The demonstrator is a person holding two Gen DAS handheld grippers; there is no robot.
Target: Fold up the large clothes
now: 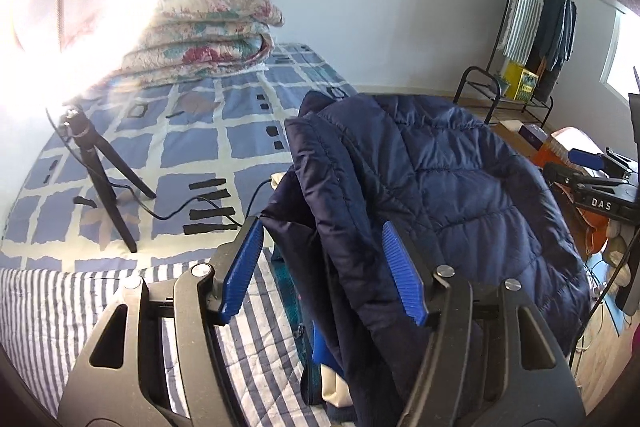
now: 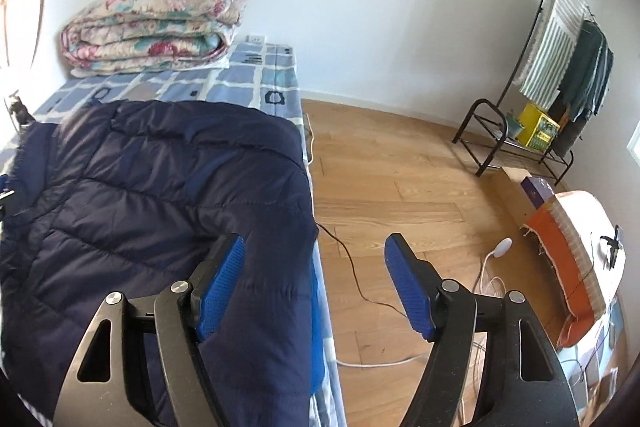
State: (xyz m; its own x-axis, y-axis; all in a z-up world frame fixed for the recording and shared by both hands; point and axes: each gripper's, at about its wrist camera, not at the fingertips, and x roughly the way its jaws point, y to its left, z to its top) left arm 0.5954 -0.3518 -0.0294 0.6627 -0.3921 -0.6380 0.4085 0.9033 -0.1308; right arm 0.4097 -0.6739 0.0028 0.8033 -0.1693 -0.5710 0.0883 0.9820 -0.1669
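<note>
A navy quilted puffer jacket (image 1: pixel 432 171) lies bunched on the bed, with its folded edge running between the open fingers of my left gripper (image 1: pixel 320 239). In the right wrist view the jacket (image 2: pixel 140 187) spreads over the bed's right side to its edge. My right gripper (image 2: pixel 314 251) is open, its left finger over the jacket's lower right part and its right finger over the floor. Neither gripper clamps the fabric.
A blue checked bedsheet (image 1: pixel 192 147) and a striped cover (image 1: pixel 48 307) lie on the bed. A small black tripod (image 1: pixel 100 163) with a cable stands on it. A folded floral quilt (image 2: pixel 156 27) sits at the head. A clothes rack (image 2: pixel 560 67), wooden floor (image 2: pixel 400 187) and cables lie to the right.
</note>
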